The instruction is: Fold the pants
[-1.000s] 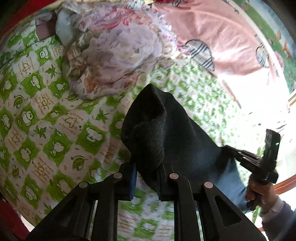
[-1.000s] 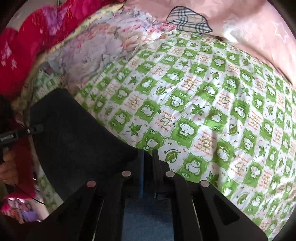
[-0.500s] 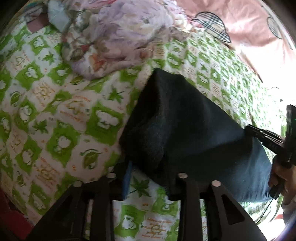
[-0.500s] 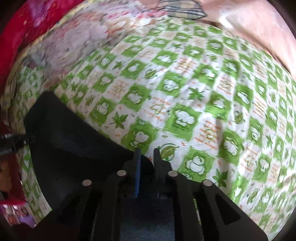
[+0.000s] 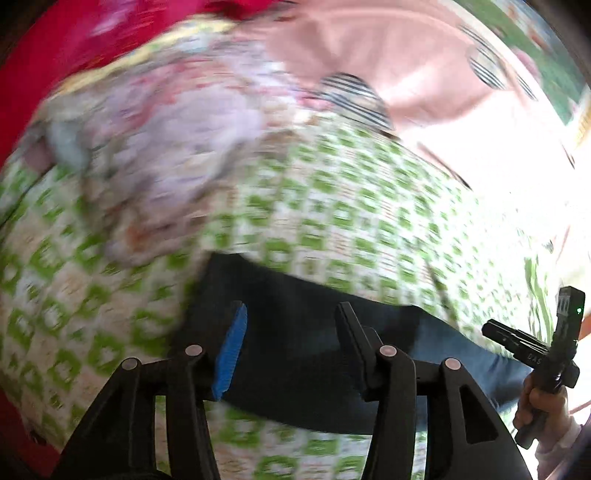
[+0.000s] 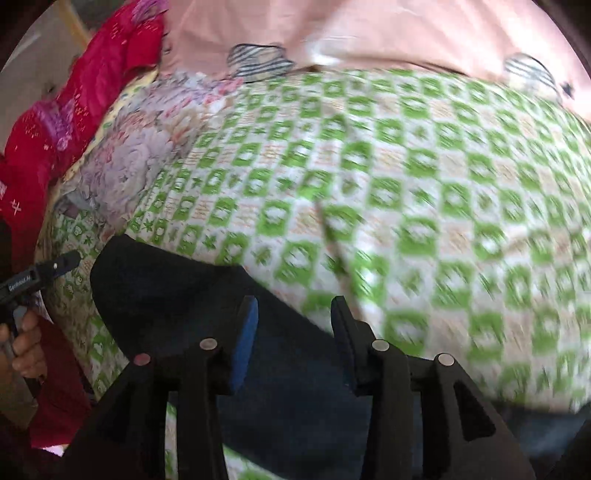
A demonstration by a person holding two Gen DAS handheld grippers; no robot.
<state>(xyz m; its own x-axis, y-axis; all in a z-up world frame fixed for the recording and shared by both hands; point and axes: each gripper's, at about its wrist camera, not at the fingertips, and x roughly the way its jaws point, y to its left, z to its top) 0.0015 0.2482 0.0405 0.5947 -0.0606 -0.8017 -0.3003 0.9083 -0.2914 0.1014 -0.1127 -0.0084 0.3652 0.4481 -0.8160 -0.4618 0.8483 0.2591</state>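
The pants [image 5: 295,354] lie flat on the bed, a dark folded slab spread across the green-and-white checked sheet [image 6: 406,206] near its front edge. In the left wrist view they stretch from just left of my fingers over to the right, where a bluer part of the cloth shows near my right hand [image 5: 539,410]. In the right wrist view the same pants [image 6: 177,291] run from a rounded dark end on the left down under my fingers.

My left gripper [image 5: 291,332] has just been opening; its jaws now stand apart above the pants, the blue pad on the left finger bare and nothing pinched between them. My right gripper [image 6: 293,325] has also just been opening and its jaws stand apart over the dark cloth, with no fabric pressed between the pads. In the left wrist view I see my right gripper [image 5: 524,343] held over the right end of the pants, too small there to judge. In the right wrist view my left hand [image 6: 22,347] shows at the left edge.

Both views are blurred. Behind the pants a crumpled flowered blanket [image 5: 166,147] lies on the sheet, a pink cover [image 6: 369,33] with striped patches sits farther back, and a red cloth [image 6: 55,129] is bunched at the left.
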